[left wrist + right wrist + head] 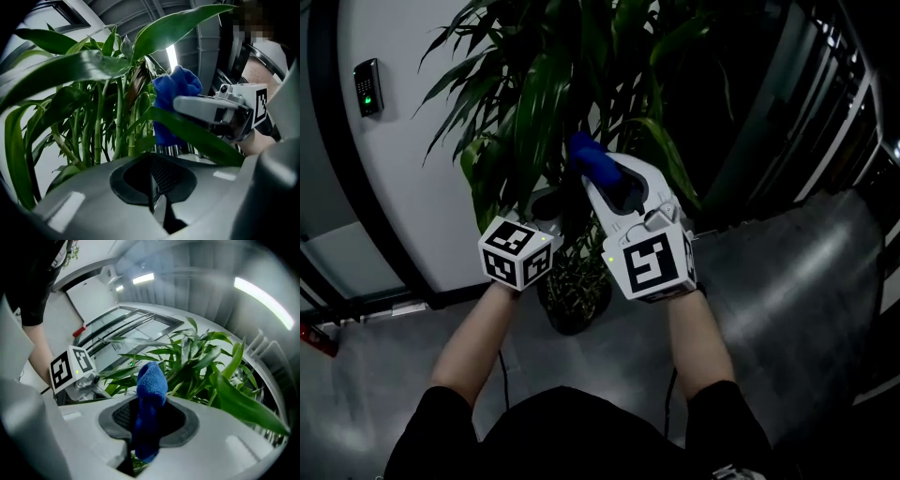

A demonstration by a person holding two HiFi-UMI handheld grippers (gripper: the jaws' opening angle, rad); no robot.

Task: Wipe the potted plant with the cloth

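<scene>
The potted plant (546, 103) has long green leaves and bamboo-like stems (98, 126) above a dark pot (573, 305) on the floor. My right gripper (602, 180) is shut on a blue cloth (591, 157), which sticks up out of the jaws (151, 385) among the leaves at about mid-height. My left gripper (546, 210) sits just to its left, close against the foliage. Its jaws are shut (151, 161) with nothing seen between them. A long leaf (201, 138) crosses just beyond them, under the right gripper (211, 108) and the cloth (174, 91).
A curved white wall (403, 169) with a card reader (367, 86) stands behind the plant on the left. Dark metal framing (825, 112) rises on the right. The floor (787, 300) is grey and glossy. A red object (319, 337) lies at the lower left.
</scene>
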